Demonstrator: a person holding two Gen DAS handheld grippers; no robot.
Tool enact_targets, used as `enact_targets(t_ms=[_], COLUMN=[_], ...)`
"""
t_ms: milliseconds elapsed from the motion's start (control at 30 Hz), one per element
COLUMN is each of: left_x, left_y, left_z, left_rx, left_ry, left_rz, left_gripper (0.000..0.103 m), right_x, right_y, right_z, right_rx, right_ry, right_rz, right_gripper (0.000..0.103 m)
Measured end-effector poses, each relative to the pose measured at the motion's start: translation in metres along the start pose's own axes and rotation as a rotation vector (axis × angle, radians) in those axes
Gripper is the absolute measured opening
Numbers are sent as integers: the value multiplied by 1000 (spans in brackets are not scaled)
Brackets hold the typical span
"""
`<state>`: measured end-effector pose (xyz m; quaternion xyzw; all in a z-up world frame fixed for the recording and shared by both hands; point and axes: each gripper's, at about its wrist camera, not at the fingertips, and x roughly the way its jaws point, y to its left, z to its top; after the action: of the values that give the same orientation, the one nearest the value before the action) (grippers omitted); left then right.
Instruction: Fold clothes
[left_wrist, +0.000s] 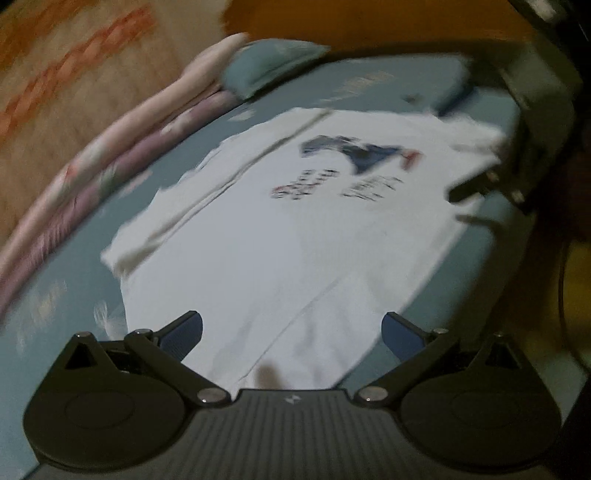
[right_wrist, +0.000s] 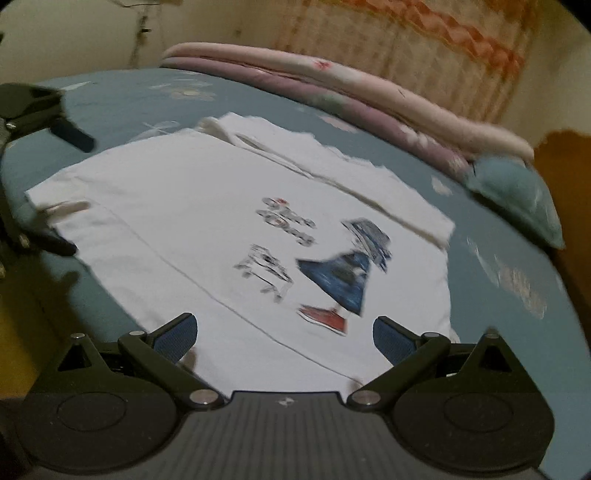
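Note:
A white T-shirt (left_wrist: 295, 236) with a blue and red print lies flat on the blue bedsheet, one side folded in along its far edge. It also shows in the right wrist view (right_wrist: 207, 229). My left gripper (left_wrist: 291, 336) is open and empty, hovering over the shirt's near edge; it also shows at the left of the right wrist view (right_wrist: 55, 188). My right gripper (right_wrist: 284, 338) is open and empty above the shirt's edge near the red print; it also shows at the right of the left wrist view (left_wrist: 476, 199).
The bed (left_wrist: 74, 280) has a blue flowered sheet. A rolled pink and purple blanket (right_wrist: 369, 110) lies along the far side, with a blue pillow (right_wrist: 517, 192) at its end. A wooden headboard (left_wrist: 369, 26) and a patterned curtain (right_wrist: 424, 44) stand behind.

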<state>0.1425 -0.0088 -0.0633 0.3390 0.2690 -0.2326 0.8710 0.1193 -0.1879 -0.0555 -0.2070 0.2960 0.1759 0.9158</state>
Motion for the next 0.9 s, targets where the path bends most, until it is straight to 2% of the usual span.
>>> enact_targets(t_ms=[233,400,467,533,667,767,900], left_x=[10,15,16,18,21,17,17], left_y=[-31,-51,-52,-47,-25,-11,-4], left_z=[10,17,14,12,9,14,19], left_rx=[247,502,567,567,486,394,357], left_ry=[-11,-35,-41,-30,0,-11,-12], left_rz=[78,129,156,178,222,203,200], left_gripper=[102,102,102,102,102,102,102], right_x=[-17,-25,-26,-26,-20,-9,12], right_y=[11,12,11,11,13,26,51], right_z=[1,1,2,3,5,11,20], right_rx=[20,34,39,42,57,23,-53], right_ry=[-36,-46,-52,-57,-57,-50,-40], right_rz=[-6,-17,-21,-22,19,77,137], right_gripper=[103,103,103,103,103,103,103])
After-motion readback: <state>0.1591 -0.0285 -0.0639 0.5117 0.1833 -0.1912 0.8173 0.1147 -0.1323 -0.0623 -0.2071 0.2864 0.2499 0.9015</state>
